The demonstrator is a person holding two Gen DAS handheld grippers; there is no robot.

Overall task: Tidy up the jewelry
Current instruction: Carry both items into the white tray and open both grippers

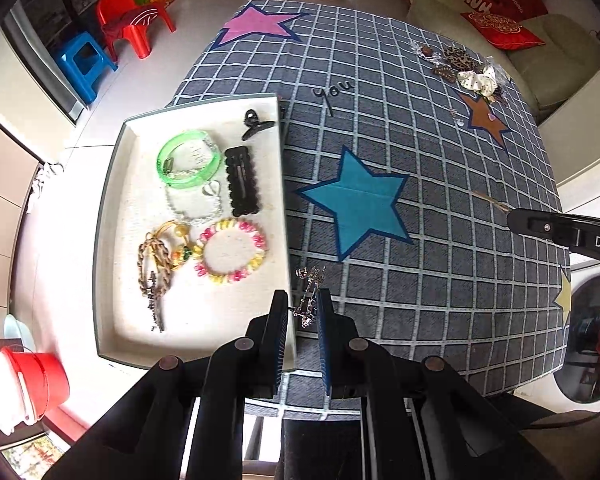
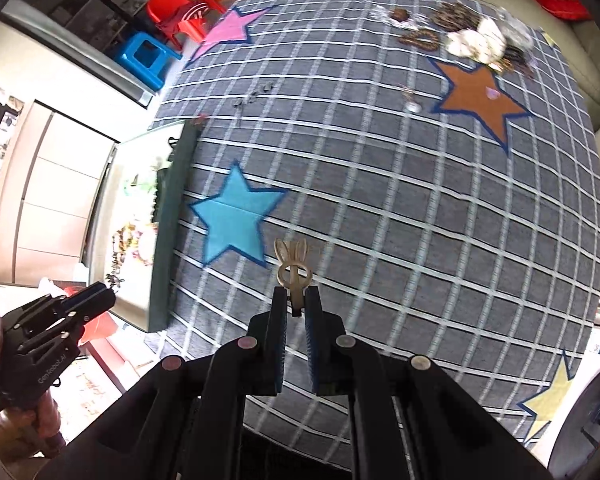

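A white tray sits at the left of the checked tablecloth. It holds a green bangle, a black scalloped clip, a black claw clip, bead bracelets and a brown rope chain. Just above the tray's right rim, my left gripper is shut on a dangling silver chain ornament. My right gripper is shut on a beige hair clip over the cloth, right of the blue star. More jewelry lies piled at the far right.
A small earring lies near the brown star. Off the table stand a red chair, a blue stool and a red bucket. A sofa with red cushions is behind the table.
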